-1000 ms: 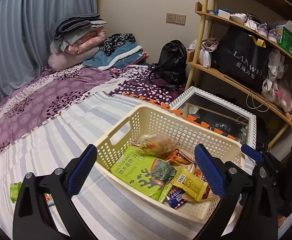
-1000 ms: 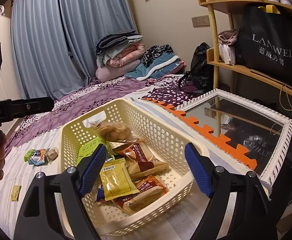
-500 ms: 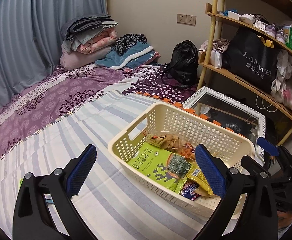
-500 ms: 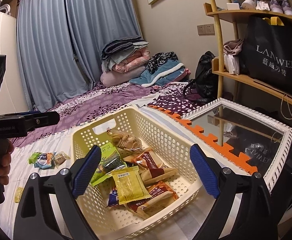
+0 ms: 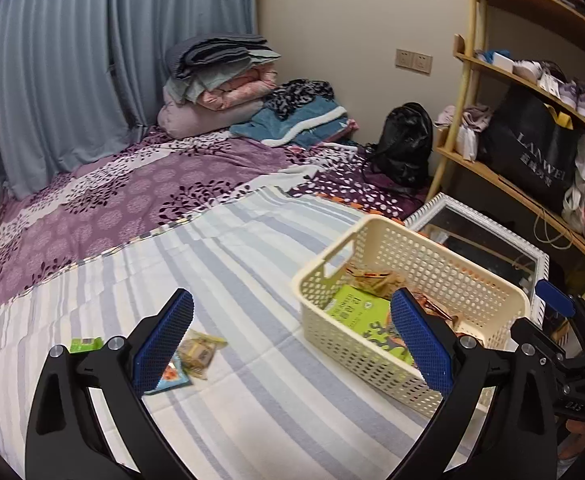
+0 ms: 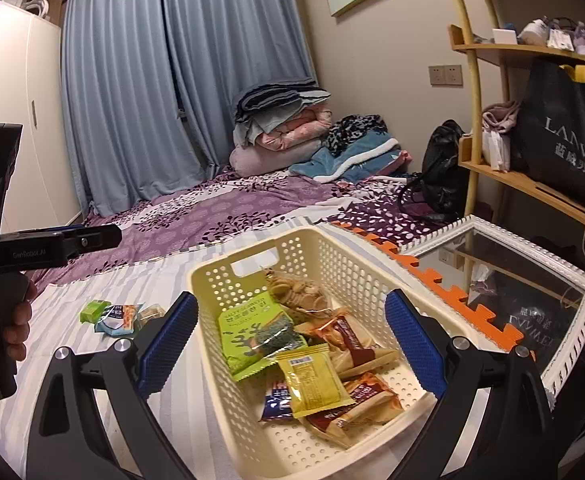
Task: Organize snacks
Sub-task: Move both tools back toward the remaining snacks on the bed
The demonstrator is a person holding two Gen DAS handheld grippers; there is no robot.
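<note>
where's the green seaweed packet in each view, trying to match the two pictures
Left wrist: the green seaweed packet lies in the basket, right of centre, partly hidden behind the left gripper's right finger.
Right wrist: the packet lies in the basket's left half, near picture centre, between the right gripper's opening, empty jaws.
Shared landmark: the white-framed mirror right of the basket.
</note>
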